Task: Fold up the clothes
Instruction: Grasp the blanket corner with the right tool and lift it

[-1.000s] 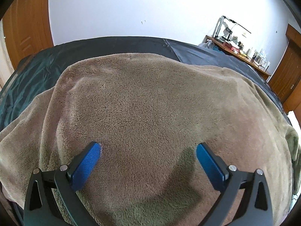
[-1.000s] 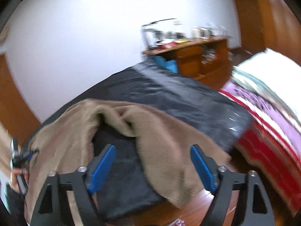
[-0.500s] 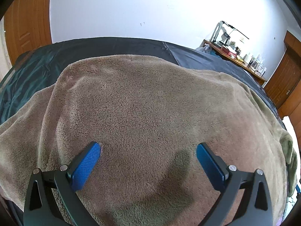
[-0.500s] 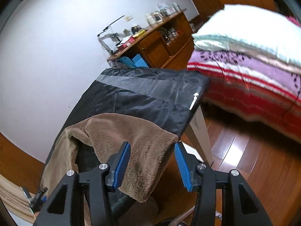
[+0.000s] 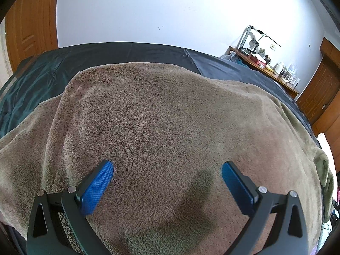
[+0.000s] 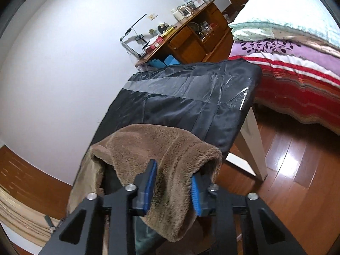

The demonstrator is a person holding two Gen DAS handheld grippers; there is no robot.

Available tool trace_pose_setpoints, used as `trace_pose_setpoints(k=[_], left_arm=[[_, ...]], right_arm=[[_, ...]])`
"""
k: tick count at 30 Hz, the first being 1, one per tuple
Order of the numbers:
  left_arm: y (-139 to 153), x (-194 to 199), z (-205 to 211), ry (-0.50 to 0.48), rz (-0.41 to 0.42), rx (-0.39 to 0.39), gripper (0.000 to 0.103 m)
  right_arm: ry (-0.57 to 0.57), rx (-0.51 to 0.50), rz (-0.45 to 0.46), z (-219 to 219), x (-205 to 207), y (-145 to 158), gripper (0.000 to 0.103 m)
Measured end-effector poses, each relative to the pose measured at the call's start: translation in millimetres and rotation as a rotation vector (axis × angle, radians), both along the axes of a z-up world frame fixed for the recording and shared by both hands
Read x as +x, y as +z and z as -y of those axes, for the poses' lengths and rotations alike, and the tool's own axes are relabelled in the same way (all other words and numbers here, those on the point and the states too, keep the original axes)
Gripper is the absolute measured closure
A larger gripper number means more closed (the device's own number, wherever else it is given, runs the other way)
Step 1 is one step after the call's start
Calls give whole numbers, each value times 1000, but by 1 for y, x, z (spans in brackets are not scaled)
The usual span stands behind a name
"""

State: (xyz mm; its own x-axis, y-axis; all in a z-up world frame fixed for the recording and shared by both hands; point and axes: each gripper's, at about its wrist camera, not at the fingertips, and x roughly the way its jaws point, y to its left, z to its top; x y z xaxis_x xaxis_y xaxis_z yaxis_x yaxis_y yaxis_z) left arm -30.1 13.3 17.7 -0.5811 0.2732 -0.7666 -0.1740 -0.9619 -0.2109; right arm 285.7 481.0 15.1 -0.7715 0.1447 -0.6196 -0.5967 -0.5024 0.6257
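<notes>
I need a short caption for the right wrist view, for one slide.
Right claw closing on the hanging corner of a brown fleece garment at the edge of a black-covered table.

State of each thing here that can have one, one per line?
Brown fleece garment: spread over the dark-covered table, one end hanging off the edge.
Left gripper: jaws wide open above the fleece, nothing between them.
Right gripper: jaws closing on the hanging end, pads pressing it.
</notes>
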Motion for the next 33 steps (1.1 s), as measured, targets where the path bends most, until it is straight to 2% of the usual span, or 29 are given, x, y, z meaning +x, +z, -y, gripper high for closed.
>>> trace_pose_setpoints(k=[4, 9, 13, 21, 27, 33], left_arm=[[0, 2, 2, 1, -1, 5, 0], [-1, 2, 5, 0, -2, 8, 0], [-1, 1, 5, 0, -2, 6, 0], [2, 3, 6, 1, -2, 11, 0], [3, 4, 13, 3, -3, 43, 0], [5, 6, 15, -1, 1, 44, 0]], right_arm=[[0, 33, 18, 0, -5, -1, 82], [-17, 153, 56, 6, -11, 15, 90], [-70, 275, 39, 8, -11, 51, 92], [-146, 475, -48, -2, -32, 147, 92], [-65, 554, -121, 26, -73, 193, 92], [97, 628, -217, 90, -120, 230, 92]])
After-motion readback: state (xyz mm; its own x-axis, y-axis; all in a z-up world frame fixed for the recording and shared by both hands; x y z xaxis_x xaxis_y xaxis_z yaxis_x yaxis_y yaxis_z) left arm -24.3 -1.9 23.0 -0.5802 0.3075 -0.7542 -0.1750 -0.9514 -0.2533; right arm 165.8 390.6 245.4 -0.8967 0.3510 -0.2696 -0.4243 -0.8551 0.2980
